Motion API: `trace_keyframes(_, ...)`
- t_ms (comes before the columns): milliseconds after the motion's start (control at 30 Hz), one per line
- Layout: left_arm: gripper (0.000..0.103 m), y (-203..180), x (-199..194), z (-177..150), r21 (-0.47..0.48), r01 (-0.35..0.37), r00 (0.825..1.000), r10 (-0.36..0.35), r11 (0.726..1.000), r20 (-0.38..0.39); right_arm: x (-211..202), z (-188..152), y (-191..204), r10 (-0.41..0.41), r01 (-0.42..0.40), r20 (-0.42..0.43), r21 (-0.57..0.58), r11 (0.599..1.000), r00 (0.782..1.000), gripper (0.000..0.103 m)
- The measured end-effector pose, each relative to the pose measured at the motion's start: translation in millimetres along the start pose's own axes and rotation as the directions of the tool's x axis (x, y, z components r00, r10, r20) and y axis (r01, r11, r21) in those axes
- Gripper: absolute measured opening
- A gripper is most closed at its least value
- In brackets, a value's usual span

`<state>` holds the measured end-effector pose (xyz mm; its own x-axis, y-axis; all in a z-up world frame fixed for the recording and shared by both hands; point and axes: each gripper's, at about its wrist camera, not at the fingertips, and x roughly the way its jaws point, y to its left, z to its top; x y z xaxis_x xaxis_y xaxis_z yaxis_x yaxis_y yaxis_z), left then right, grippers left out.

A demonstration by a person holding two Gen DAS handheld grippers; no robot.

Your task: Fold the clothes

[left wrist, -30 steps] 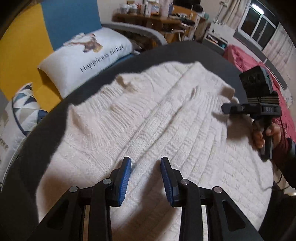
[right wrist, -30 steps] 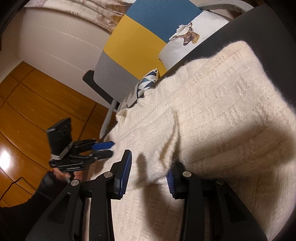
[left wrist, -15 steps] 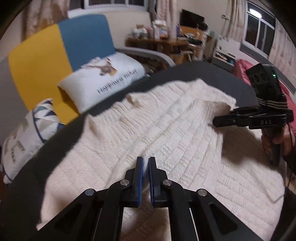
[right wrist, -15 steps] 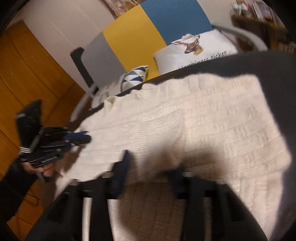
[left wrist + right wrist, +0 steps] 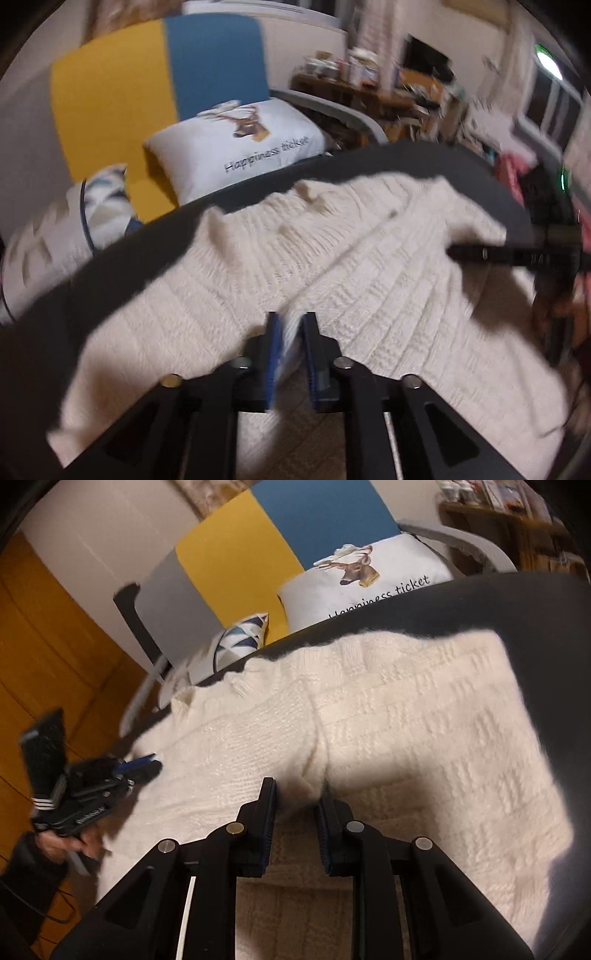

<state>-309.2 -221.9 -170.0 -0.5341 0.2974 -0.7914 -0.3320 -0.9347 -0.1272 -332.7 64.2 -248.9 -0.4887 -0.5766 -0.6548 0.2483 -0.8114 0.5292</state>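
A cream knitted sweater point(image 5: 369, 277) lies spread over a dark round surface point(image 5: 110, 277). My left gripper point(image 5: 291, 332) is low over the sweater's near part. Its jaws are opening, and a narrow ridge of knit stands between the blue pads. In the right wrist view that gripper point(image 5: 147, 766) sits at the sweater's left edge, held by a hand. My right gripper point(image 5: 297, 797) is closing on a folded-over flap of the sweater point(image 5: 406, 720) that hangs between its pads. The left wrist view shows its thin tips point(image 5: 452, 253) at the sweater's right edge.
A white deer-print pillow point(image 5: 240, 147) and a triangle-patterned cushion point(image 5: 103, 199) lie beyond the far rim, against a yellow and blue headboard point(image 5: 166, 85). A cluttered desk point(image 5: 369, 81) stands at the back right. Orange wooden panels point(image 5: 55, 646) fill the left of the right wrist view.
The left jaws went from wide to nearly shut, then parted a little around the knit. The right jaws narrowed onto the folded flap. Both views swung, and the left one is blurred now.
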Motion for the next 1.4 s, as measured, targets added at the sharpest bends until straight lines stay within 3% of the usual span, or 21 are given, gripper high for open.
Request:
trace_keyframes(100,0.02,30.2,-29.4,-9.0,-0.203,0.062,0.996,-0.048,0.977,0.069,-7.7,0.8,4.0,-0.008,0.009,0.019,-0.014,1.0,1.0,0.02)
trace_keyframes(167,0.02,55.9,-56.5,-26.2,-0.36,0.126,0.987,-0.079,0.924,0.141,-19.3,2.2,12.6,0.003,-0.002,0.038,-0.04,0.999,0.999,0.021)
trace_keyframes(200,0.02,72.5,-71.4,-40.7,-0.458,0.156,0.98,-0.08,0.875,0.181,-24.7,2.5,16.2,0.011,-0.008,0.046,-0.052,0.999,0.999,0.021)
trace_keyframes(267,0.022,108.3,-103.1,-86.0,-0.649,0.255,0.955,-0.081,0.717,0.286,-26.6,-3.0,14.9,0.001,0.001,0.033,-0.05,0.999,0.999,0.024)
trace_keyframes(300,0.024,120.0,-115.8,-107.9,-0.697,0.287,0.944,-0.071,0.658,0.322,-23.5,-8.8,8.2,0.024,-0.023,0.026,-0.024,0.999,0.999,0.035)
trace_keyframes(333,0.024,128.1,-128.4,-129.5,-0.727,0.284,0.942,-0.042,0.625,0.332,-20.5,-14.6,1.6,0.047,-0.047,0.02,0.002,0.999,0.999,0.045)
trace_keyframes(433,0.026,145.6,-158.6,-190.1,-0.799,0.239,0.953,0.027,0.552,0.303,-21.2,-21.2,-22.0,0.165,-0.171,0.062,0.114,0.979,0.984,0.046)
trace_keyframes(533,0.028,154.4,-162.8,-224.7,-0.843,0.241,0.96,0.011,0.48,0.281,-22.0,-21.7,-35.2,0.236,-0.249,0.095,0.169,0.954,0.967,0.045)
trace_keyframes(700,0.045,147.4,-149.8,-225.8,-0.822,0.332,0.94,-0.091,0.463,0.329,-22.7,-22.9,-35.3,0.247,-0.261,0.098,0.166,0.951,0.964,0.046)
trace_keyframes(833,0.049,134.5,-125.2,-206.8,-0.805,0.362,0.932,-0.174,0.47,0.317,-23.0,-23.3,-36.9,0.258,-0.273,0.104,0.173,0.946,0.961,0.045)
trace_keyframes(933,0.05,131.0,-120.0,-207.2,-0.815,0.413,0.911,-0.189,0.407,0.368,-22.0,-22.9,-37.2,0.254,-0.269,0.103,0.171,0.948,0.962,0.046)
trace_keyframes(1033,0.05,127.9,-113.0,-209.7,-0.816,0.492,0.869,-0.23,0.304,0.438,-21.1,-23.9,-37.8,0.251,-0.266,0.103,0.169,0.949,0.962,0.046)
trace_keyframes(1133,0.05,122.6,-108.4,-214.6,-0.824,0.506,0.86,-0.219,0.255,0.46,-21.2,-24.2,-38.3,0.252,-0.267,0.104,0.169,0.949,0.962,0.046)
trace_keyframes(1267,0.051,114.0,-97.7,-221.8,-0.806,0.583,0.802,-0.232,0.1,0.551,-21.2,-24.5,-39.1,0.253,-0.267,0.104,0.168,0.949,0.962,0.045)
trace_keyframes(1400,0.051,106.8,-86.5,-221.4,-0.805,0.592,0.792,-0.211,0.035,0.573,-21.3,-24.9,-39.9,0.253,-0.268,0.105,0.167,0.949,0.962,0.046)
